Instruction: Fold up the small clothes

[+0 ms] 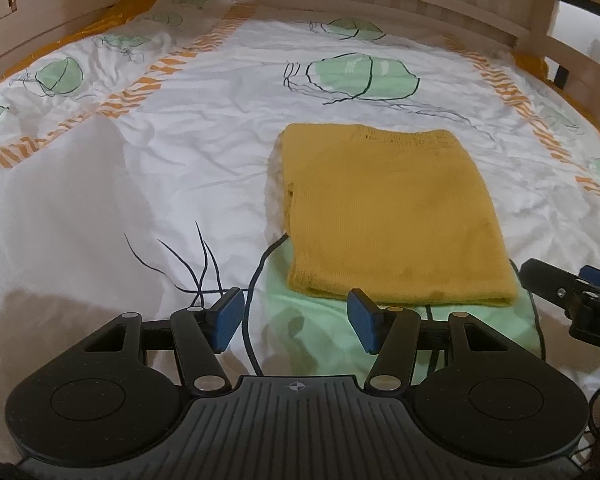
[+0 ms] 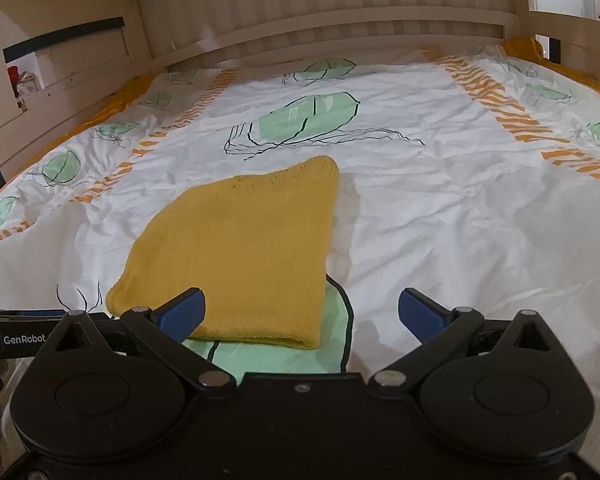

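A mustard-yellow knitted garment (image 1: pixel 388 216) lies folded into a flat rectangle on the bed; it also shows in the right wrist view (image 2: pixel 240 248). My left gripper (image 1: pixel 296 322) is open and empty, hovering just short of the garment's near left corner. My right gripper (image 2: pixel 302 314) is open and empty, its jaws wide apart around the garment's near right corner, just above the sheet. Part of the right gripper shows at the right edge of the left wrist view (image 1: pixel 572 296).
The white bedsheet (image 1: pixel 160 184) with green leaf prints and orange stripes covers the bed. A wooden slatted headboard (image 2: pixel 340 12) runs along the far side, with wooden rails at the left and right. A dark cable (image 1: pixel 256 280) crosses the sheet.
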{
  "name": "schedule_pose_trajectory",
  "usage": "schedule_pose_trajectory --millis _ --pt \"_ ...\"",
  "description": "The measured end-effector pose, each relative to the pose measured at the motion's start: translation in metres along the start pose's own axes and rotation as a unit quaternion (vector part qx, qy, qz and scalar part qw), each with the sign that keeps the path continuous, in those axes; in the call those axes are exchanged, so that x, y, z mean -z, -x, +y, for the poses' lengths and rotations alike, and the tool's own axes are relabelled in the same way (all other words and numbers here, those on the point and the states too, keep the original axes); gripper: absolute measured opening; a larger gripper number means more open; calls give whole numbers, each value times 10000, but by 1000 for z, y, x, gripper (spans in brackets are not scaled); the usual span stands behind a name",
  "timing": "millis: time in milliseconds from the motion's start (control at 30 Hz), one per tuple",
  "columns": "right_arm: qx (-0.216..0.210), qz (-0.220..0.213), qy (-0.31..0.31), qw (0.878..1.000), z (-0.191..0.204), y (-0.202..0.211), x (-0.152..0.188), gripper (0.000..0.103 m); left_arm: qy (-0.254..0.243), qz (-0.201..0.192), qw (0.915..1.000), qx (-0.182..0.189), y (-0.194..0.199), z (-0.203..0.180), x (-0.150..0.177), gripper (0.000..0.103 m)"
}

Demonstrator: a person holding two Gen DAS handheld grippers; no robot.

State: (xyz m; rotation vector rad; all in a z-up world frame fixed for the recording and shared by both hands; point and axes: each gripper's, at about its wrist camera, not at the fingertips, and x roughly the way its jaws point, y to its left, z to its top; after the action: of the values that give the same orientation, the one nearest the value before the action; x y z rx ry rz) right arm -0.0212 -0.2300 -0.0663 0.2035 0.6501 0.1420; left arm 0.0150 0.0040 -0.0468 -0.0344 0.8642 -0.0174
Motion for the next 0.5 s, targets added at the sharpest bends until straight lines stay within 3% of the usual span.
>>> schedule_pose_trajectory --millis 500 --pt "-19 83 -32 10000 -1 -4 0 102 -1 80 10000 -14 -4 -4 2 55"
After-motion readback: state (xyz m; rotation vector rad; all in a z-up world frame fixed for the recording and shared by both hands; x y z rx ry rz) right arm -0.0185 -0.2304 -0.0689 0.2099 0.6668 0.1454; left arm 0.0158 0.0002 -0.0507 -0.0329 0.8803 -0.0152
